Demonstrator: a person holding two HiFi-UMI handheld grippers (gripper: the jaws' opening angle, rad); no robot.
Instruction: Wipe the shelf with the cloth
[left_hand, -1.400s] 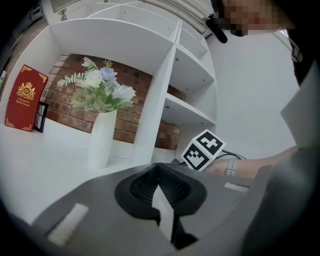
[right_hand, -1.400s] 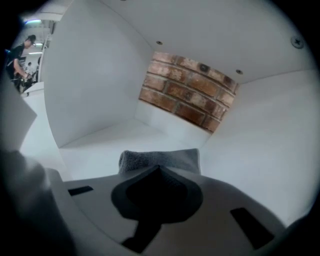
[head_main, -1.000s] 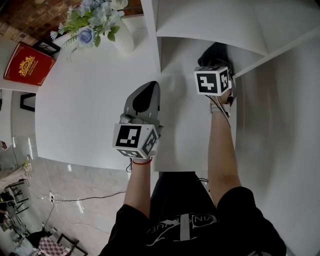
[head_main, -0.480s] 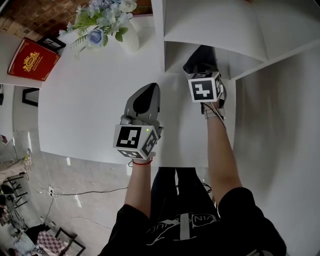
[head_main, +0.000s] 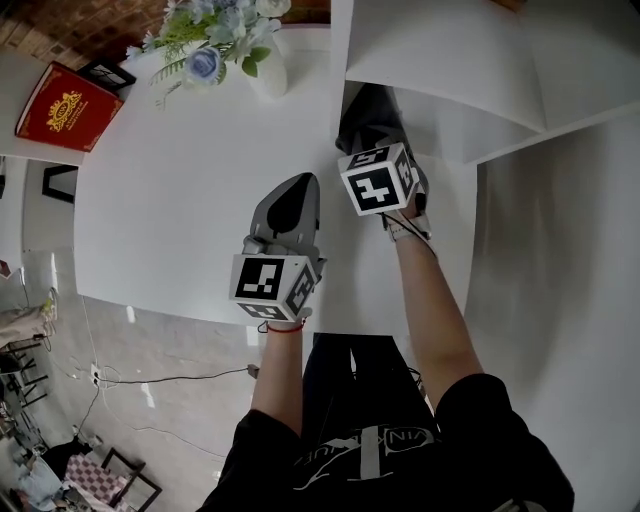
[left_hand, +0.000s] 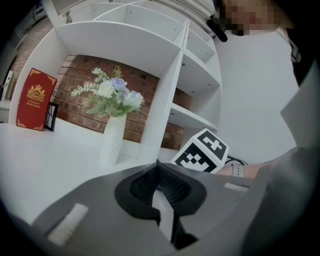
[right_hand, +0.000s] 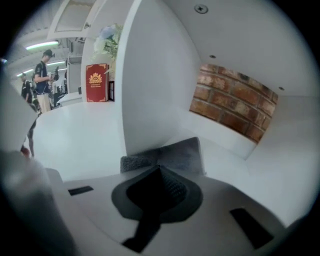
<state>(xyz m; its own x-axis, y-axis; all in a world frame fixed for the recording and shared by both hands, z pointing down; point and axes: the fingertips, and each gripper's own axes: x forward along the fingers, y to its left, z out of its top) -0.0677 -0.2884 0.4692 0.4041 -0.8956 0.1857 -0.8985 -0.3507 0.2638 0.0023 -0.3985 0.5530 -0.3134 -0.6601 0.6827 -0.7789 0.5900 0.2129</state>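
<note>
A dark grey cloth lies on the white shelf floor of the lower compartment, pushed up against the upright divider. My right gripper is shut on the cloth and points down onto it; its marker cube hides the jaws in the head view. In the right gripper view the cloth sticks out just past the right gripper, beside the divider. My left gripper hovers over the white tabletop to the left, shut with nothing in it. In its own view the left gripper points towards the shelf unit.
A white vase of flowers stands on the tabletop near the divider. A red book and a small black frame lean at the far left. A brick wall backs the compartment. People stand far off.
My right gripper has slid the cloth leftwards along the shelf floor, from the compartment's right part up to the divider. The left gripper has stayed where it was.
</note>
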